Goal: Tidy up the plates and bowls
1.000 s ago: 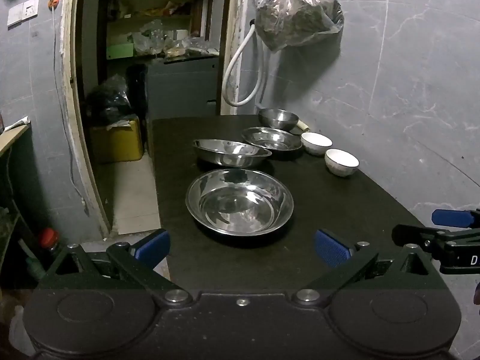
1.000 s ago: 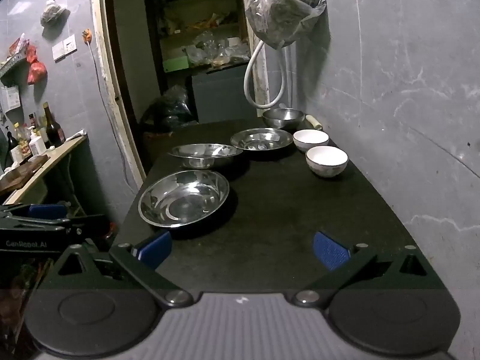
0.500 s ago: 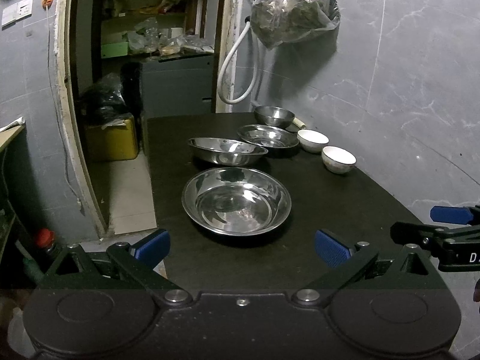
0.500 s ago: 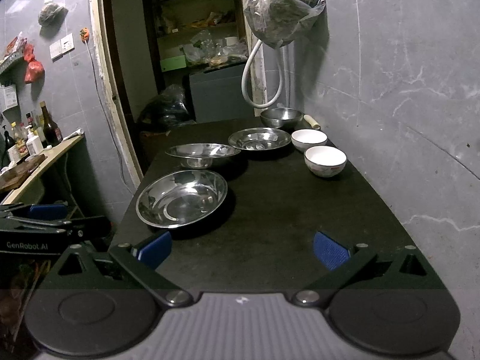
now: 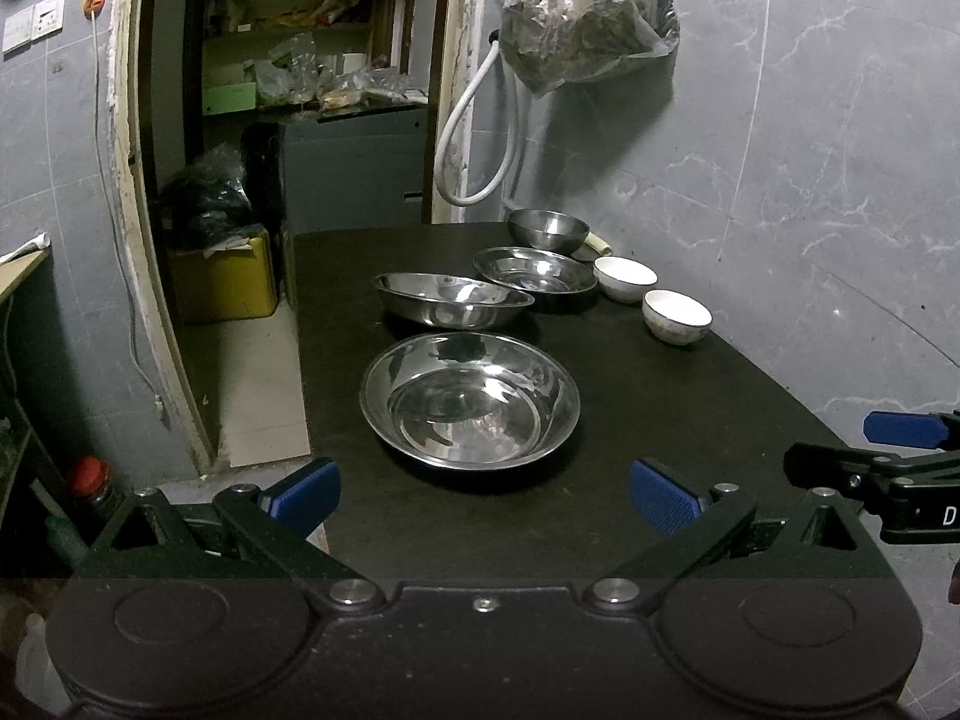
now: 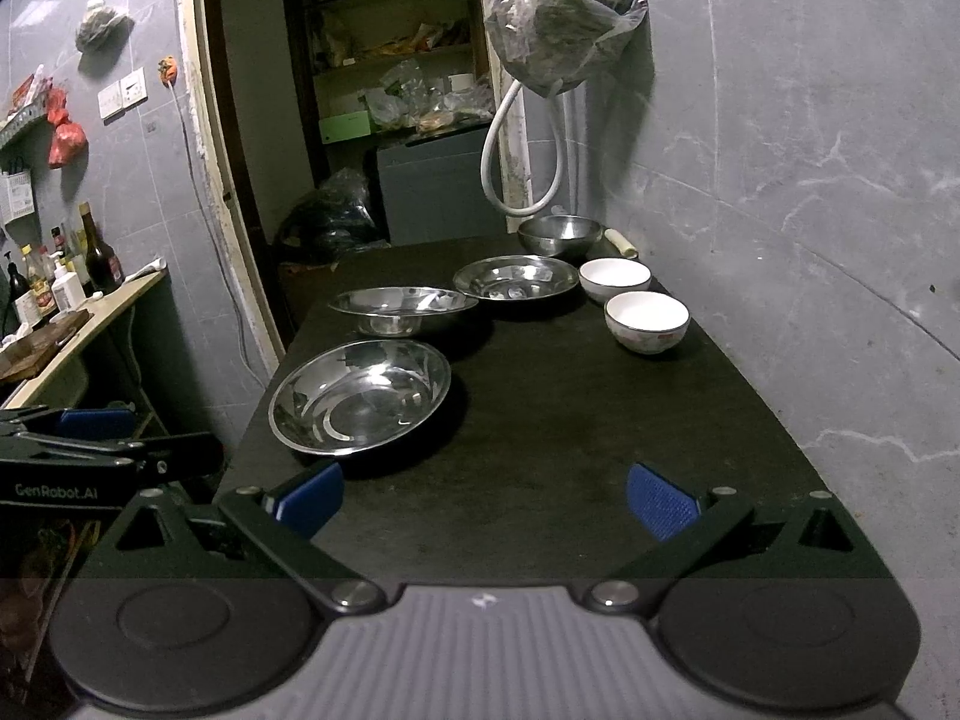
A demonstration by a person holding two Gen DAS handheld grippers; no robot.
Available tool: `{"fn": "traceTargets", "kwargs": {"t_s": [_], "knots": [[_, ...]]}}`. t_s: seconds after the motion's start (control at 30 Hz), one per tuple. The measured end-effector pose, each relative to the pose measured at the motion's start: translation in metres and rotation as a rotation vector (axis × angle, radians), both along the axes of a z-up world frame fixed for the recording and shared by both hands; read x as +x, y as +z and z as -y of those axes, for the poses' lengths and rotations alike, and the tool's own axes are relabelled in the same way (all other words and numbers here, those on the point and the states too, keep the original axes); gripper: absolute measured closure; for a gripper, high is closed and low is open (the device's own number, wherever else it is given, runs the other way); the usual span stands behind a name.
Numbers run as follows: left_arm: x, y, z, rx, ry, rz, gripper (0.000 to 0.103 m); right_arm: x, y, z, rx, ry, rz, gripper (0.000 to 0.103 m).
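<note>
Three steel plates lie on the black table [image 5: 648, 396]: a near one [image 5: 470, 399], a middle one [image 5: 451, 299] and a far one [image 5: 534, 269]. A steel bowl [image 5: 547, 228] stands at the back. Two white bowls stand on the right, one near [image 5: 676, 315] and one far [image 5: 624, 277]. My left gripper [image 5: 485, 495] is open and empty at the table's near edge, short of the near plate. My right gripper [image 6: 483, 501] is open and empty over the near table, with the near plate [image 6: 360, 396] ahead left and the near white bowl [image 6: 646, 321] ahead right.
A grey tiled wall [image 5: 810, 180] runs along the table's right side. A plastic bag [image 5: 585, 12] and a white hose [image 5: 474, 144] hang on it behind the table. An open doorway [image 5: 288, 120] with shelves and a yellow box [image 5: 225, 285] lies left. A counter with bottles [image 6: 66, 282] stands far left.
Both grippers have drifted slightly; the left view has shifted a little, so the dishes sit a touch lower left. Nothing on the table has moved. Both grippers stay open.
</note>
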State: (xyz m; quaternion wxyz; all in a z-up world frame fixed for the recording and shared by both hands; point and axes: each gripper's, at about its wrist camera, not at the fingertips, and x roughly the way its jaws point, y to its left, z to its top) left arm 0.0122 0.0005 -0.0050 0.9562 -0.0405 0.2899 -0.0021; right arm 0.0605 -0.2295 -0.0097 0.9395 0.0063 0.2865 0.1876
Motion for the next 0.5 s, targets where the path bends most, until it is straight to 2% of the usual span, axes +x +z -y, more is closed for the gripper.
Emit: {"fn": "traceTargets", "kwargs": {"t_s": [0.5], "knots": [[-0.0007, -0.0016, 0.0018, 0.003, -0.006, -0.006, 0.001, 0.0006, -0.0001, 0.0022, 0.001, -0.002, 0.002, 0.000]]}}
